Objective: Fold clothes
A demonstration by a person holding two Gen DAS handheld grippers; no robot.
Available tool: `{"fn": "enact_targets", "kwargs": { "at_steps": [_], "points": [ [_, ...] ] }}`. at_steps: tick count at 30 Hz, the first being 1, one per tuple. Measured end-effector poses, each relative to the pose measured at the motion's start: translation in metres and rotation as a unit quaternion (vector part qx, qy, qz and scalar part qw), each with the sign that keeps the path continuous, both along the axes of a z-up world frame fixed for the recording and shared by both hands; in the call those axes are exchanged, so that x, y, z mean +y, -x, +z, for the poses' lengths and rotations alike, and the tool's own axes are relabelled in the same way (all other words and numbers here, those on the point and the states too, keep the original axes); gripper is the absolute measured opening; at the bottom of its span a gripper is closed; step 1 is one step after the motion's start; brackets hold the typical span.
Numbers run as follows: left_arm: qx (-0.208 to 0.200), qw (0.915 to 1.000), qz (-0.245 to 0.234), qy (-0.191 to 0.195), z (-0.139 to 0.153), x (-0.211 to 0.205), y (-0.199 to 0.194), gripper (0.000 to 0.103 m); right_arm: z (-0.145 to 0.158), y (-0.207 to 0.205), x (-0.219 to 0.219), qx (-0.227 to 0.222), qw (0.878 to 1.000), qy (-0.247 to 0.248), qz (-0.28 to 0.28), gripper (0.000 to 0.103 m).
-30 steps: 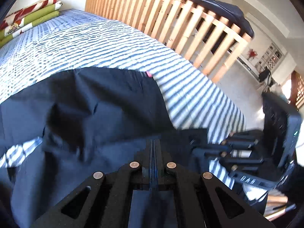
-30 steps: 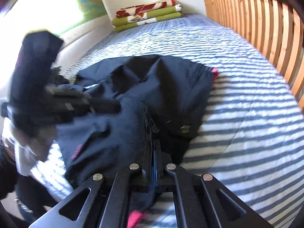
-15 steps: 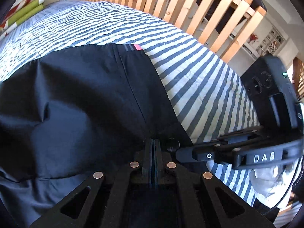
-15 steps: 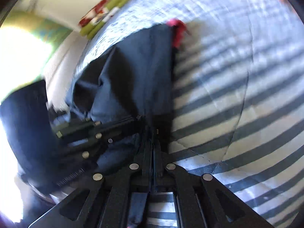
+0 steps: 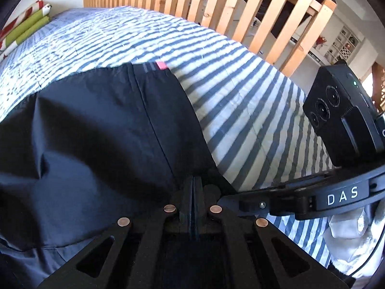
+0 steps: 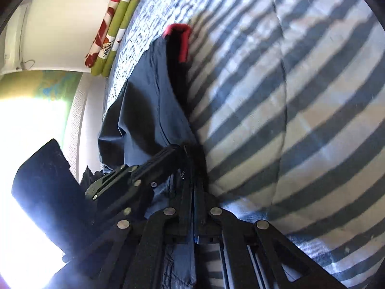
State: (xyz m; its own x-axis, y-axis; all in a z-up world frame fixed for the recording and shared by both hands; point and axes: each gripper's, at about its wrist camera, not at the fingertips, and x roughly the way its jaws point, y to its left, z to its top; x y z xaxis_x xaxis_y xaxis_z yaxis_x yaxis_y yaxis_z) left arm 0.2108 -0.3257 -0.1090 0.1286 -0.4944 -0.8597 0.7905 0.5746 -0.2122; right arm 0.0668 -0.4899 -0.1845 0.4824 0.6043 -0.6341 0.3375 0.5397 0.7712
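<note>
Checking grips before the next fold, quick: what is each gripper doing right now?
Left gripper: shut on the dark garment.
Right gripper: shut on the same garment's edge, beside the left.

The only readable text is "DAS", in white capital letters on the black body of the right hand-held gripper [image 5: 217, 198], seen from the left wrist view. Nothing else is legible.

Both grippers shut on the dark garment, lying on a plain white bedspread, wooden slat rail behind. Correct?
Not plain white: the bedspread is blue-and-white striped, clear in the left wrist view. The rest holds: left gripper and right gripper are shut on the dark garment, wooden slat rail behind.
</note>
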Motion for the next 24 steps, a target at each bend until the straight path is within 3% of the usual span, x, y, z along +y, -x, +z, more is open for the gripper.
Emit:
{"fn": "enact_targets", "kwargs": {
  "at_steps": [5, 9, 14, 18, 24],
  "points": [
    [0.012, 0.9996, -0.026, -0.004, 0.003, 0.007, 0.017, 0.000, -0.006, 0.016, 0.008, 0.022, 0.999, -0.024, 0.008, 0.001],
    [-0.009, 0.9994, -0.032, -0.007, 0.000, 0.009, 0.027, 0.000, -0.006, 0.022, 0.014, 0.026, 0.999, -0.031, 0.010, 0.001],
    [-0.009, 0.9997, -0.023, -0.005, 0.002, 0.009, 0.027, 0.000, 0.021, 0.018, 0.024, -0.007, 0.998, 0.055, 0.020, 0.006],
    [-0.011, 0.9998, -0.008, 0.013, 0.015, 0.022, 0.026, 0.000, 0.033, 0.017, 0.031, -0.034, 0.996, 0.082, 0.034, 0.002],
    [-0.035, 0.9983, 0.039, 0.026, 0.035, 0.052, 0.007, 0.000, 0.030, 0.018, 0.029, -0.028, 0.996, 0.077, 0.037, 0.007]
  ]
}}
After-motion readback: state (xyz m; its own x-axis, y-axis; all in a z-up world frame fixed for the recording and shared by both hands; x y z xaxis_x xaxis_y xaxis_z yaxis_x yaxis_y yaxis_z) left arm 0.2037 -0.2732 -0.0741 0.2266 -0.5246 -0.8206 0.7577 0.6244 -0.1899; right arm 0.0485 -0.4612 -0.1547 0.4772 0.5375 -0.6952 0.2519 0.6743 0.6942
